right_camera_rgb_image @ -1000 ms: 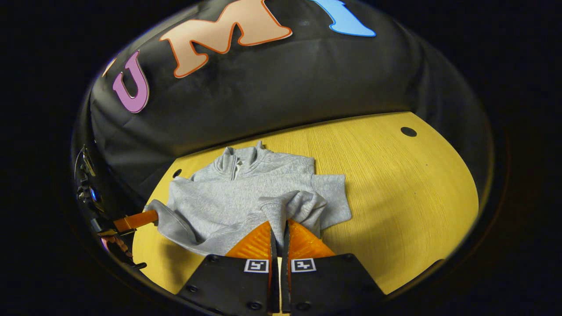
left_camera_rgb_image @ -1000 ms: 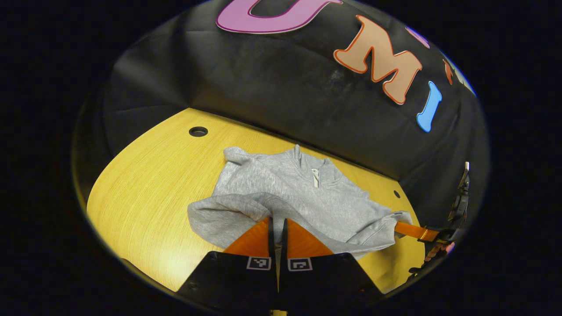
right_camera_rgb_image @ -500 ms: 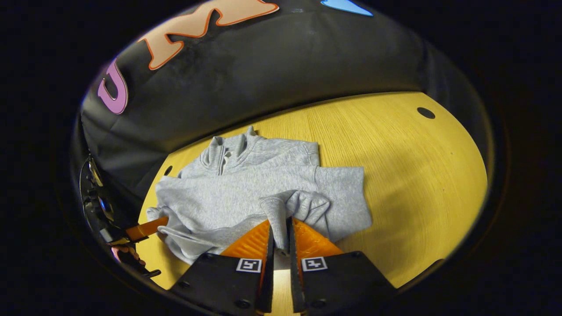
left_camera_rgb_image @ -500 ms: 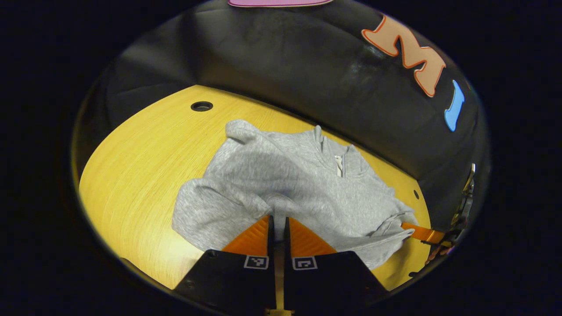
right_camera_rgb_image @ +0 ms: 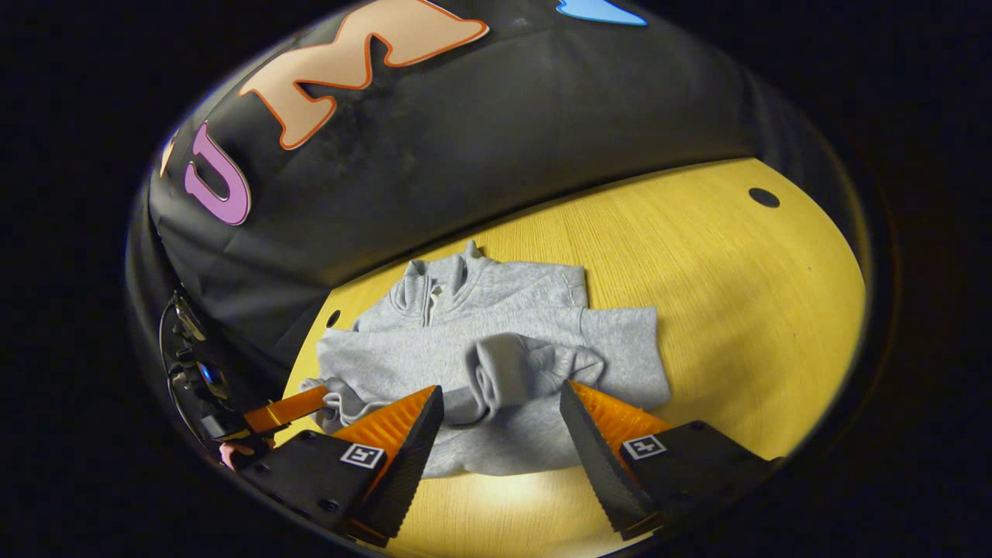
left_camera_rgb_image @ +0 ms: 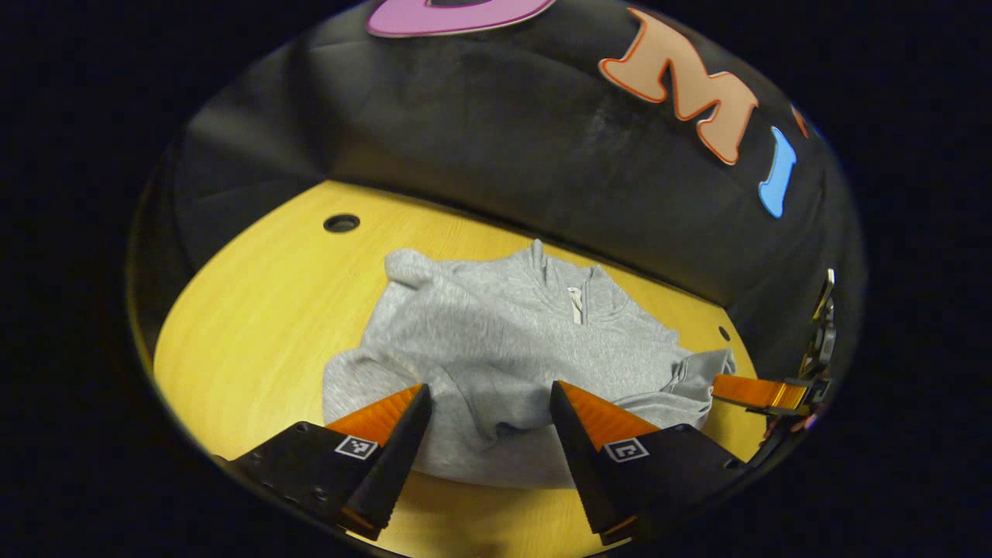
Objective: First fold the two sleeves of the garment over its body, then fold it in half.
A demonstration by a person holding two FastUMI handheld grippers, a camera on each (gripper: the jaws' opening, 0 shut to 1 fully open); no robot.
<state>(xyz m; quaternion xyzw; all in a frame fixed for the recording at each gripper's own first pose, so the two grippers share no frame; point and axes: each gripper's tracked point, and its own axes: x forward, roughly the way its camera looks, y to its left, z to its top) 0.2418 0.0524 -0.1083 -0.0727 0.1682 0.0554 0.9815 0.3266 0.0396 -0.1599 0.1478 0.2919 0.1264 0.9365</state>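
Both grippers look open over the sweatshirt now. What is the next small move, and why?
Probably lower both to the near hem of the grey zip-neck sweatshirt and pinch it: left gripper and right gripper are open, both sleeves lie across the body, half-fold remains.

Garment (left_camera_rgb_image: 496, 349): soft knit cloth, heathered, matt, slightly fuzzy, with ribbed cuff (right_camera_rgb_image: 496, 372) and a small zip at the collar (left_camera_rgb_image: 575, 304). Table (left_camera_rgb_image: 263, 310): wood-grain surface, smooth, with a low sheen. Booth wall (left_camera_rgb_image: 465, 155): matt woven cloth, creased in places.
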